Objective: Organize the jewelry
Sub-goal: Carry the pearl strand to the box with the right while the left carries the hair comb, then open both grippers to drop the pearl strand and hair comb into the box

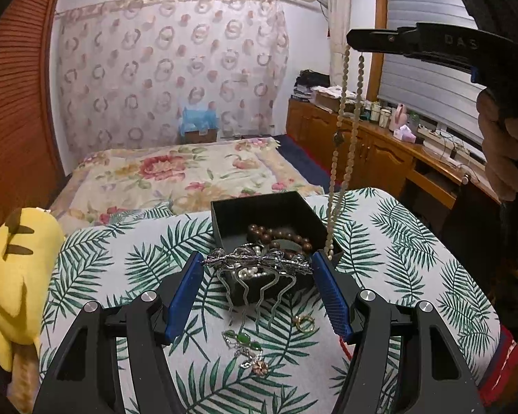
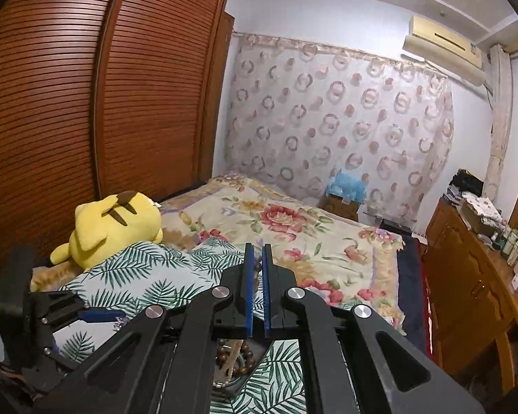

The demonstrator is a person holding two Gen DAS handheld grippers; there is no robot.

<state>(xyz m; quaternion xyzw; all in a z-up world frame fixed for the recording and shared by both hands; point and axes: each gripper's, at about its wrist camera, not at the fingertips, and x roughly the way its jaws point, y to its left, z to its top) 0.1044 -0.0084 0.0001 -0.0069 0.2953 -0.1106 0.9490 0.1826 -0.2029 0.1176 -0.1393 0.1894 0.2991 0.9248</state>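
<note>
A black box [image 1: 231, 214] sits on the leaf-print cloth [image 1: 121, 262] and holds brown bead bracelets [image 1: 279, 236] and pearls. My left gripper [image 1: 258, 261] is shut on a silver hair comb [image 1: 259, 265], holding it by its ends over the box's near edge. My right gripper [image 1: 354, 48] is high at the upper right, shut on a long cream bead necklace [image 1: 342, 131] that hangs down to the box's right corner. In the right wrist view the right gripper [image 2: 258, 252] is closed with beads between its pads. A gold ring [image 1: 305, 322] and a green brooch [image 1: 243, 339] lie on the cloth.
A yellow plush toy [image 1: 17, 269] lies at the cloth's left edge. A floral bed [image 1: 176, 172] is behind. A wooden dresser [image 1: 380, 148] with bottles stands to the right. A slatted wardrobe [image 2: 86, 103] is on the left.
</note>
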